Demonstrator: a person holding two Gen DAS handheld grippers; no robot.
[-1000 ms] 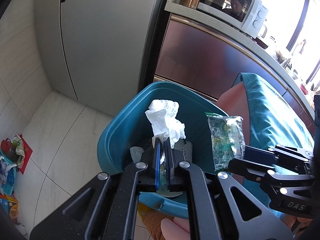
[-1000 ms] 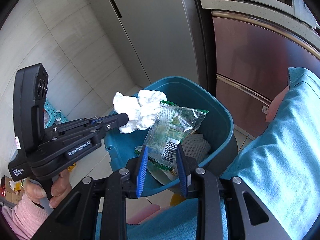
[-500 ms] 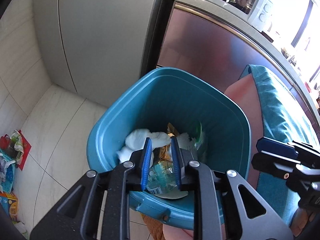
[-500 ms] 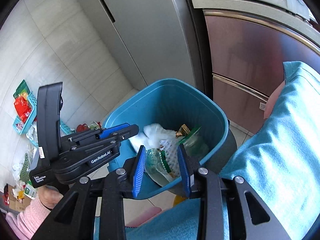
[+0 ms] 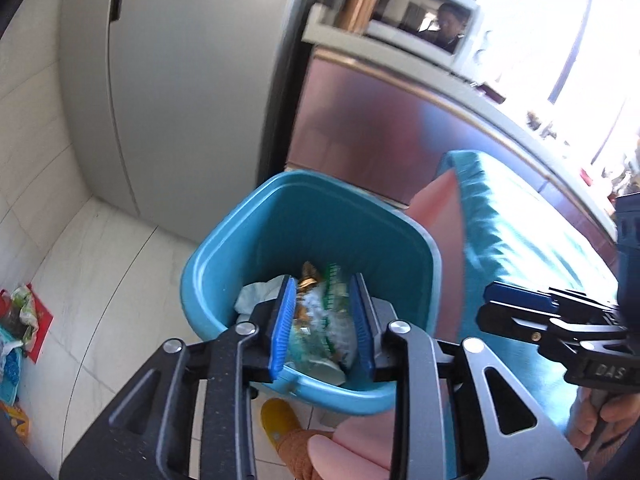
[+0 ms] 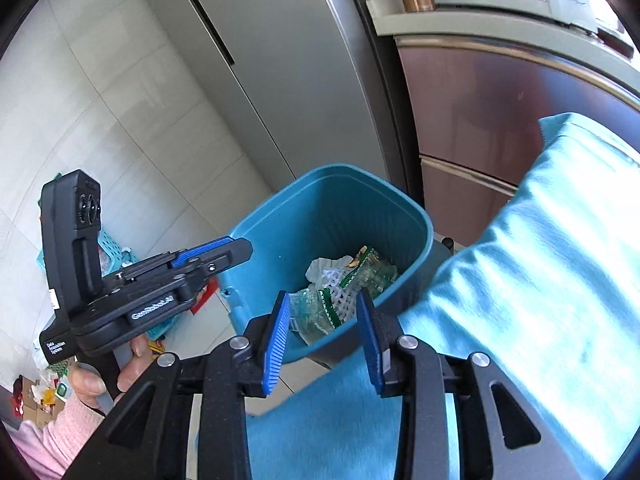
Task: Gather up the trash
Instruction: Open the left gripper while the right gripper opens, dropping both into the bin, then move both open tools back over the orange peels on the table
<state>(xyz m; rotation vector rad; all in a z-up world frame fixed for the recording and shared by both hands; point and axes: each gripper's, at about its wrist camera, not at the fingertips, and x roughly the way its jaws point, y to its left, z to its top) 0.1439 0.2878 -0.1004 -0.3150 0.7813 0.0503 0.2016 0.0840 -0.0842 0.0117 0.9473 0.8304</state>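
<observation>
A blue waste bin point(image 5: 304, 184) stands on the floor below both grippers. In it lie a white tissue point(image 5: 256, 296), a green plastic wrapper point(image 5: 332, 292) and a white foam net point(image 6: 340, 292). My left gripper point(image 5: 322, 284) hovers over the bin's near rim, its jaws opening with nothing between the pads. The trash seen through the gap lies down in the bin. My right gripper point(image 6: 323, 296) hangs above the near rim of the bin point(image 6: 400, 208), its jaws also opening and empty. The left gripper point(image 6: 236, 246) sits beside the bin's left rim, and the right gripper point(image 5: 496, 300) shows to the bin's right.
A grey fridge point(image 5: 180, 100) and a reddish cabinet point(image 5: 360, 128) with a microwave point(image 5: 424, 28) on top stand behind the bin. A teal cloth point(image 6: 540, 260) covers a surface to the right. Loose litter point(image 5: 20, 312) and a turquoise basket point(image 6: 108, 240) sit on the floor at left.
The left gripper let go of the white tissue and the right of the green wrapper. Both pieces fell into the bin. Both grippers' jaws have widened and drawn back a little.
</observation>
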